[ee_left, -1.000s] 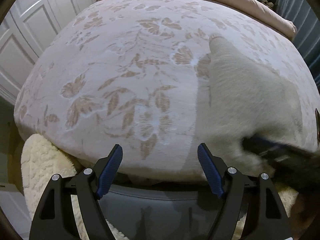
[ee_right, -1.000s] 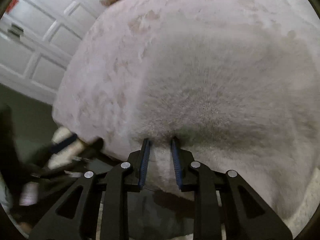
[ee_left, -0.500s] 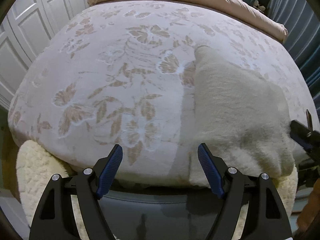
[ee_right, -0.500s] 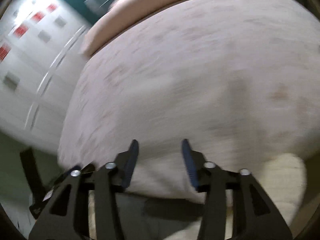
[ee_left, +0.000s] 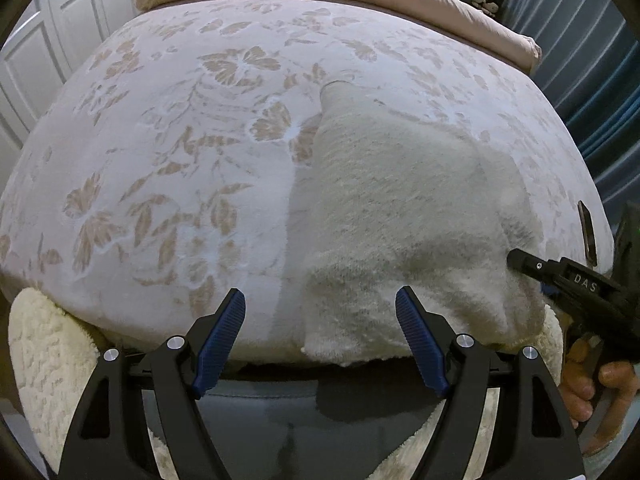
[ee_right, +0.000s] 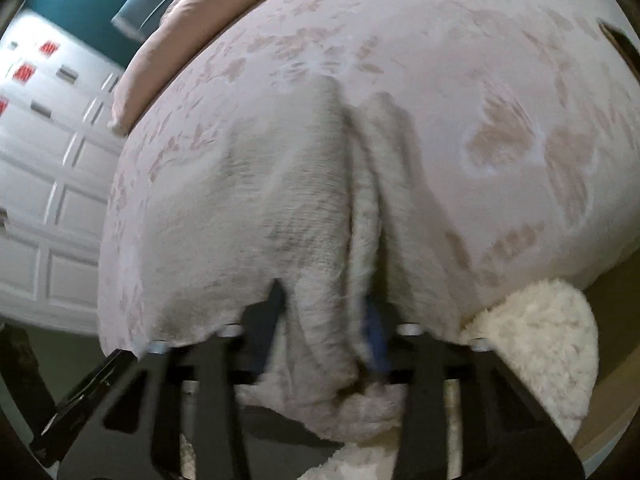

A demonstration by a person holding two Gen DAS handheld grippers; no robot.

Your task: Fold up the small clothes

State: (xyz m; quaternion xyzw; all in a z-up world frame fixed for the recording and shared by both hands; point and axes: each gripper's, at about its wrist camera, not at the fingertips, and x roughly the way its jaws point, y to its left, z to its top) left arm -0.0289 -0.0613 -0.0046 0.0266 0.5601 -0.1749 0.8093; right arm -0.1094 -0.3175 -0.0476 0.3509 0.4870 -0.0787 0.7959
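While lying near the front edge of the floral bedspread [ee_left: 168, 168], cream knit garment [ee_left: 400, 208] looks only partly folded, right side bunched. Left gripper [ee_left: 320, 334] spread wide, holding nothing. Right gripper [ee_right: 324, 320] straddling a raised fold; grip unclear through blur.

Bare bedspread [ee_left: 168, 168] lies open left of the garment [ee_left: 400, 208].

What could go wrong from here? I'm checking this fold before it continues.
The right gripper straddles a bunched ridge of the cream garment; whether it is clamped is blurred, so it might grab uneven layers or slip. The left gripper is open and holds nothing, so a pull could drag the garment's overhanging edge off the bed.
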